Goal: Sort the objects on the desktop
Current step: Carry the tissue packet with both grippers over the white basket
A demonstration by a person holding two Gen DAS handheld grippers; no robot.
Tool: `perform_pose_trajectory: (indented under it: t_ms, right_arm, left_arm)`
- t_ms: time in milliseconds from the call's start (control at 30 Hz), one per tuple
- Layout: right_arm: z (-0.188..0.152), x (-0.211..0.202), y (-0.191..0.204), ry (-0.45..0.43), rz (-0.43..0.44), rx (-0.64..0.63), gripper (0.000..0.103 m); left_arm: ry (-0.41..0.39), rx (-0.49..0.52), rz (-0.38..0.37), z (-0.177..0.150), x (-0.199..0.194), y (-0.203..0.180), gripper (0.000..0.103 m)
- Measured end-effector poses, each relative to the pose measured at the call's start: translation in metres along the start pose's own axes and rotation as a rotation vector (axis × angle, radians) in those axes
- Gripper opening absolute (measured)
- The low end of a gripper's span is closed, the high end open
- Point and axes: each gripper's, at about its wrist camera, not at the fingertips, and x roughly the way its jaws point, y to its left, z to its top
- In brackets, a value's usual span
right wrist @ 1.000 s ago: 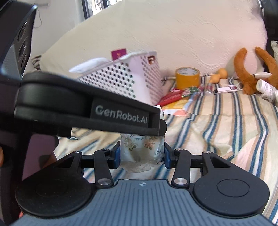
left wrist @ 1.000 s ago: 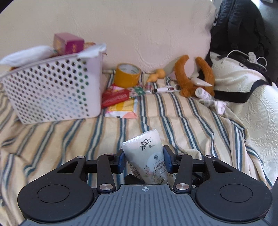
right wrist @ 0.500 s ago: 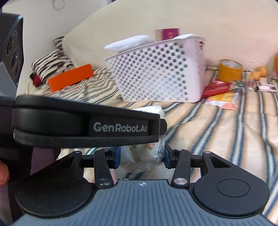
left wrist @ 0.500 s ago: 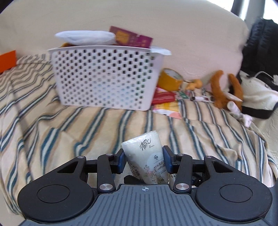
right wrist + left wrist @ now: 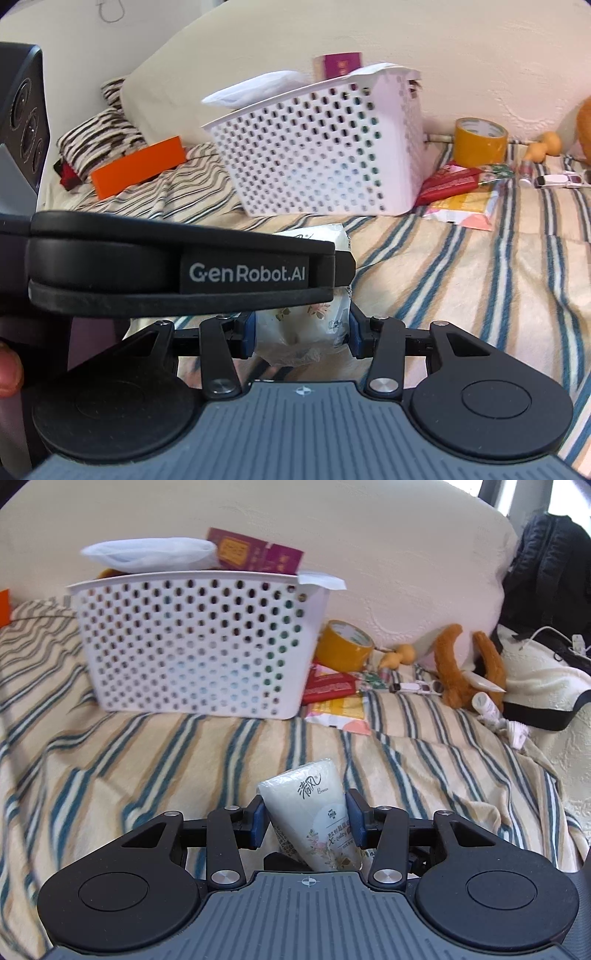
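Note:
My left gripper [image 5: 306, 819] is shut on a white tissue pack [image 5: 310, 812] with flower print, held above the striped bedcover. My right gripper [image 5: 301, 334] is shut on the other end of the same tissue pack [image 5: 306, 325]; the left gripper's body [image 5: 177, 273] crosses in front and hides the pack's middle. A white perforated basket [image 5: 192, 646] stands ahead, filled with a white pouch [image 5: 147, 554] and a maroon box [image 5: 255, 552]. It also shows in the right wrist view [image 5: 325, 147].
Right of the basket lie a yellow tape roll [image 5: 343, 646], a red packet [image 5: 328, 686], a yellow packet [image 5: 341, 712], a brown plush toy [image 5: 465, 668] and small tubes. A black backpack [image 5: 550, 565] sits far right. An orange box [image 5: 138, 171] lies left.
Both grippers, still holding the tissue pack, have swung left and then moved closer to the basket, which now looks larger and more central.

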Motion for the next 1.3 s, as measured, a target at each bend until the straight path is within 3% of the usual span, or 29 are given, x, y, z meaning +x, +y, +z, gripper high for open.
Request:
perform_pose_trajectory:
  t_ms: [333, 667, 833, 1000, 1167, 1300]
  right_arm:
    - [0.021, 0.016, -0.016, -0.018, -0.059, 0.026, 0.051]
    - [0.090, -0.012, -0.003, -0.095, -0.197, -0.047, 0.051]
    - [0.134, -0.003, -0.003, -0.113, -0.180, -0.029, 0.051]
    - [0.177, 0.010, 0.014, -0.137, -0.138, -0.023, 0.051]
    - [0.208, 0.052, 0.039, -0.096, -0.100, -0.056, 0.051]
    - [0.214, 0.080, 0.055, -0.073, -0.106, -0.094, 0.051]
  left_arm:
    - [0.040, 0.008, -0.087, 0.037, 0.025, 0.006, 0.045]
    - [-0.075, 0.026, -0.189, 0.099, 0.014, -0.013, 0.044]
    - [-0.074, 0.080, -0.165, 0.147, 0.010, -0.013, 0.045]
    - [-0.080, 0.071, -0.119, 0.194, -0.003, 0.009, 0.045]
    - [-0.095, 0.026, -0.029, 0.213, -0.005, 0.051, 0.046]
    - [-0.062, -0.034, -0.023, 0.227, 0.006, 0.083, 0.048]
